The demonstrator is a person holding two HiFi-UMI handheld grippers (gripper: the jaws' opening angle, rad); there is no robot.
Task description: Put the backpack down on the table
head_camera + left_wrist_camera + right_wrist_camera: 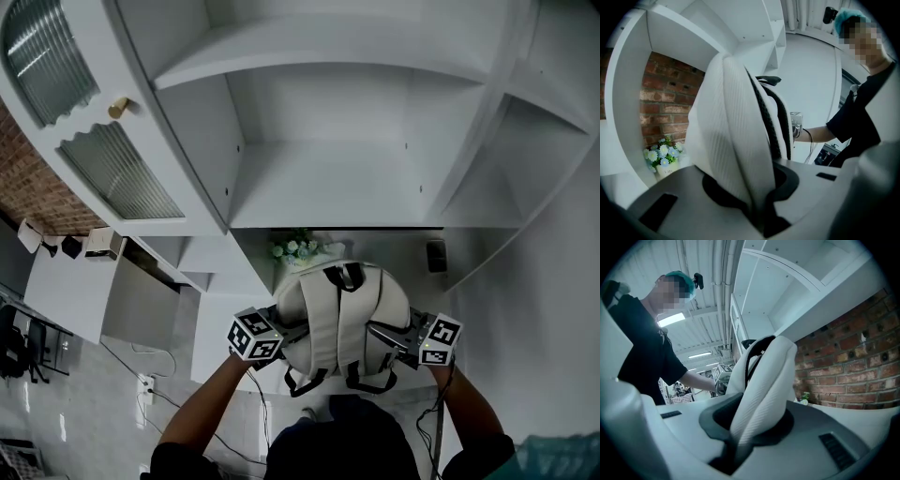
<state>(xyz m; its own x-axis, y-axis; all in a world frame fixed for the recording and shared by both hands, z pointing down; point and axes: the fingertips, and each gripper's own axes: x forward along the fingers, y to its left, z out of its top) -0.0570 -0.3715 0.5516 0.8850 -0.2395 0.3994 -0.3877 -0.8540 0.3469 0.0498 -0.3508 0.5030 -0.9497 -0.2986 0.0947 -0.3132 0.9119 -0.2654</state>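
Scene: white backpack [342, 314], straps facing near | left gripper [284, 330] clamps its left side | right gripper [386, 335] clamps its right side | flowers [298, 247] just behind, under white shelves [328, 183]

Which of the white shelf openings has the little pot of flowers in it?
The lowest opening, right behind the backpack: the flowers stand at its left end. The wider openings above it show no flowers.
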